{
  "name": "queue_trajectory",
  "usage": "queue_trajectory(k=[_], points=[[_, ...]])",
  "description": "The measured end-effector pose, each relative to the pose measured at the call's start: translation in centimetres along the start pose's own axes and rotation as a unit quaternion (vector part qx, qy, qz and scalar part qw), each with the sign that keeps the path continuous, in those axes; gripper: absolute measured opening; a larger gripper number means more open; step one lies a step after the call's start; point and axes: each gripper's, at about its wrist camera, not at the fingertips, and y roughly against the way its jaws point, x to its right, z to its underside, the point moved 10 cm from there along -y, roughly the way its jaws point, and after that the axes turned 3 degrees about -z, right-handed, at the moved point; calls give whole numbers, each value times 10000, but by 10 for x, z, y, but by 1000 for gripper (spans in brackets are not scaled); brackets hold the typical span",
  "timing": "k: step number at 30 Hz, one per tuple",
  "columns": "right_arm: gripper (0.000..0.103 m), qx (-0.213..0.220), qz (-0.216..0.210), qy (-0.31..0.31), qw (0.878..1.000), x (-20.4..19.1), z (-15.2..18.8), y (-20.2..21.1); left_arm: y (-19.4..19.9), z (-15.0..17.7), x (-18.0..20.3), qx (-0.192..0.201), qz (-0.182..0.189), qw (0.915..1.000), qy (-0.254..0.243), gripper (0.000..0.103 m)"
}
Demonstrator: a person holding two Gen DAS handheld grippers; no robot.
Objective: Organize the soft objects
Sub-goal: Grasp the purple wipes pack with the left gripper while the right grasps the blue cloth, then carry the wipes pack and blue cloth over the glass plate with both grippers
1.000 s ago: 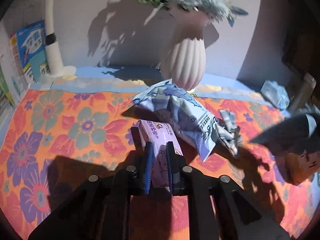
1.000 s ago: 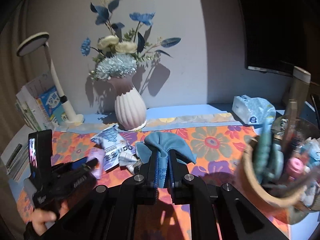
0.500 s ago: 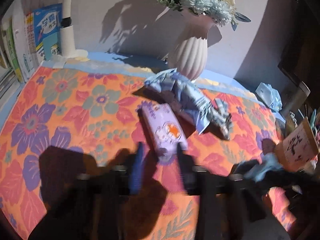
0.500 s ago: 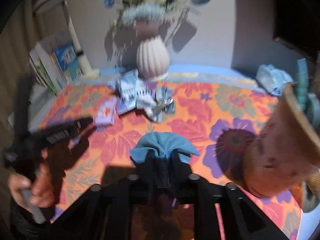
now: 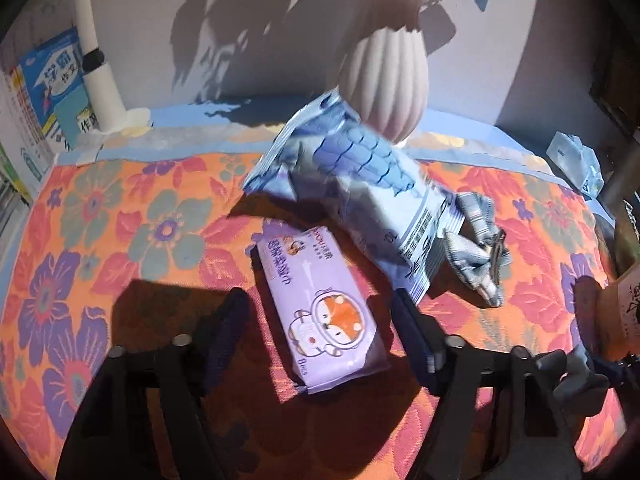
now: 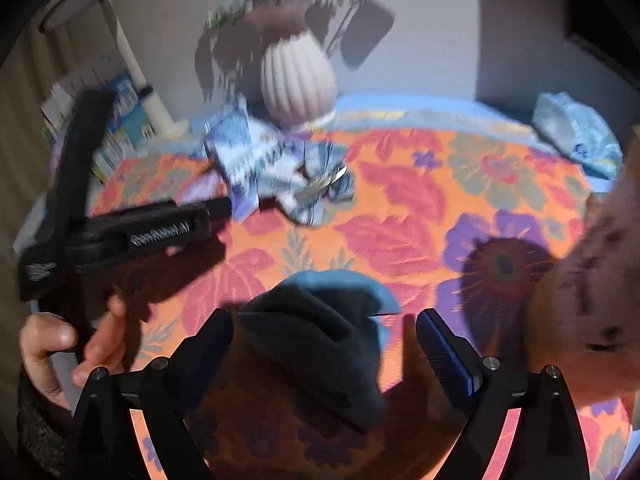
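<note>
A purple wipes pack [image 5: 320, 312] lies flat on the flowered tablecloth [image 5: 120, 240]. My left gripper [image 5: 318, 294] straddles it with jaws opening, and neither pad touches the pack. Behind it rest a blue-and-white bag [image 5: 360, 184] and a checked cloth [image 5: 476, 240] with a metal clip. In the right wrist view a blue cloth [image 6: 332, 320] sits bunched on the tablecloth [image 6: 400, 208]. My right gripper [image 6: 326, 318] stands wide around it, jaws opening, pads clear of the fabric. A hand [image 6: 60, 344] holds the left gripper [image 6: 222, 208] at the left.
A ribbed vase [image 5: 386, 84] with flowers stands at the back. A lamp stem [image 5: 96, 60] and books [image 5: 48, 92] fill the back left. A tissue pack [image 6: 576, 136] lies back right. A brown pot [image 6: 592, 280] stands close on the right.
Both grippers were shut, the left on the purple pack and the right on the blue cloth. Both have opened and let go. The right one also sank towards the table.
</note>
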Motion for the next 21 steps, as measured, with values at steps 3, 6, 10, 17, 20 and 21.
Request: queue_trajectory(k=[3,6,10,17,20,21], points=[[70,22,263,194,9995,-4,-2,-8,1,1,-6,14,43,10000,81,36],[35,45,196,344,9992,-9,-3,-9,5,3,-8,50,121,9998,121,35],[16,107,-60,241,9996,-10,2,-1,26,10,-2,226,328,9992,98,35],[16,330,-199,-111,9992,-2,9,37,72,27,25,467,630,9968,-143,34],[16,368,-216,-184,9989,2,15,60,96,33,44,587,895,9939,-251,35],[16,328,-205,-197,9991,4,18,66,104,34,51,632,967,9929,-296,35]])
